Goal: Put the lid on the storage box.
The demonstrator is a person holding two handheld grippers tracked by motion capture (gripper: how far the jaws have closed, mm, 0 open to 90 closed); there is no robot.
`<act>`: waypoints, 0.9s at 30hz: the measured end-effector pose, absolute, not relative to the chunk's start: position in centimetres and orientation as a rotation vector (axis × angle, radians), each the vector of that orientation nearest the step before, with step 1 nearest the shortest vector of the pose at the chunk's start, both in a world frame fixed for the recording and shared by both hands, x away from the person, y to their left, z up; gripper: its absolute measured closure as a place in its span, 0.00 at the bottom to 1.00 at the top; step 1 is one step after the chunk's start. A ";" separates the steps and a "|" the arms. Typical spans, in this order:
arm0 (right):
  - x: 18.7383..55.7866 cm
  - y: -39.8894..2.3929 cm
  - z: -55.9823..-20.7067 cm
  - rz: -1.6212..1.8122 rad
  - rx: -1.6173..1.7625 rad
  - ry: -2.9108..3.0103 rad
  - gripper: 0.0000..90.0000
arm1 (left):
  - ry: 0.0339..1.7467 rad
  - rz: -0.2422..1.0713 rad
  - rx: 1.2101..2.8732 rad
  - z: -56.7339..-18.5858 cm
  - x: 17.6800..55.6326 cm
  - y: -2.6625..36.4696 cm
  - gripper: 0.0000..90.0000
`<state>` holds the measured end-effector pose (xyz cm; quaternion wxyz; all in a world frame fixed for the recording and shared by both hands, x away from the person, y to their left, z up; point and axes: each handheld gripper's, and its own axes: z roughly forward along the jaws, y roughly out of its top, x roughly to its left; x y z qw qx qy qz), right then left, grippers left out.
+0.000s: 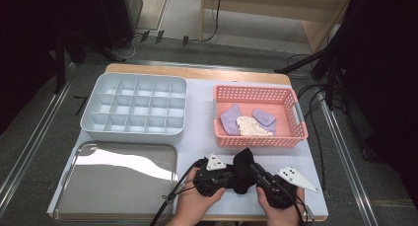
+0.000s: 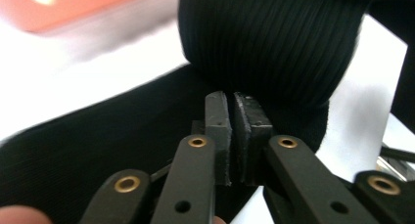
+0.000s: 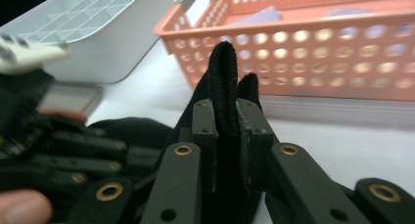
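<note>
— Black sock (image 1: 242, 170)?
— Near the worktop's (image 1: 199, 132) front edge, toward the right corner, bunched between both grippers.
— Right gripper (image 3: 226, 117)?
— Fingers (image 3: 203, 136) clenched on a ribbed fold of the sock, standing upright between them.
— Left gripper (image 2: 230, 117)?
— Fingers (image 2: 217, 131) nearly together, a thin gap showing, nothing pinched; sock cloth just behind and beneath.
— Farther out?
— Pink basket (image 1: 291, 137) with small cloths toward the back right, grey divided box (image 1: 98, 85) at back left, metal tray (image 1: 74, 162) at front left.
</note>
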<state>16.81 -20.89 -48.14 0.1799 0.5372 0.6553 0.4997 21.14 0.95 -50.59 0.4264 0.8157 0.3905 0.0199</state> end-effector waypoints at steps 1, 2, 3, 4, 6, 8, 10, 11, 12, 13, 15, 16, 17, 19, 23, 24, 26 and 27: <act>16.9 -20.5 -48.2 1.414 1.505 1.862 0.89 | 0.973 0.059 2.028 -50.4 21.2 1.4 0.90; 16.9 -20.2 -48.3 1.415 1.504 1.868 0.89 | 0.981 0.064 2.014 -50.0 21.2 2.4 0.87; 16.9 -19.7 -48.3 1.417 1.497 1.882 0.89 | 1.002 0.066 1.988 -49.7 21.3 3.1 0.86; 16.9 -19.2 -48.4 1.419 1.489 1.889 0.89 | 1.009 0.077 1.972 -49.4 21.4 4.0 0.86; 16.9 -18.3 -48.5 1.422 1.471 1.911 0.89 | 1.036 0.095 1.930 -48.9 21.4 5.8 0.85; 16.9 -17.4 -48.6 1.418 1.475 1.933 0.89 | 1.067 0.105 1.895 -48.7 21.4 7.3 0.85; 17.1 -16.4 -48.9 1.422 1.459 1.962 0.89 | 1.091 0.106 1.888 -48.9 21.7 8.4 0.85; 17.2 -15.9 -49.0 1.419 1.458 1.974 0.89 | 1.106 0.105 1.882 -49.0 21.8 8.8 0.85; 17.3 -15.5 -49.1 1.423 1.444 1.981 0.89 | 1.120 0.105 1.874 -49.1 21.9 9.1 0.84; 17.4 -14.9 -49.1 1.427 1.448 1.986 0.89 | 1.126 0.101 1.875 -49.2 22.0 9.4 0.84; 17.5 -14.0 -49.3 1.428 1.432 2.002 0.89 | 1.138 0.092 1.901 -49.6 22.3 9.6 0.83; 17.5 -13.4 -49.5 1.429 1.428 2.009 0.89 | 1.149 0.088 1.910 -49.8 22.3 9.6 0.83; 17.5 -13.0 -49.6 1.429 1.424 2.019 0.89 | 1.155 0.083 1.920 -50.0 22.4 9.7 0.83; 17.4 -12.2 -49.8 1.428 1.406 2.034 0.89 | 1.167 0.074 1.928 -50.3 22.5 9.7 0.84; 17.3 -10.8 -50.5 1.425 1.376 2.096 0.87 | 1.172 0.044 1.945 -50.8 22.7 9.5 0.86; 17.4 -10.6 -50.7 1.434 1.359 2.120 0.85 | 1.175 0.038 1.941 -50.8 22.7 9.5 0.86; 17.4 -10.5 -50.9 1.487 1.332 2.173 0.75 | 1.178 0.039 1.928 -50.7 22.7 9.7 0.85; 17.3 -10.8 -50.8 1.513 1.332 2.167 0.70 | 1.182 0.038 1.920 -50.5 22.7 10.0 0.84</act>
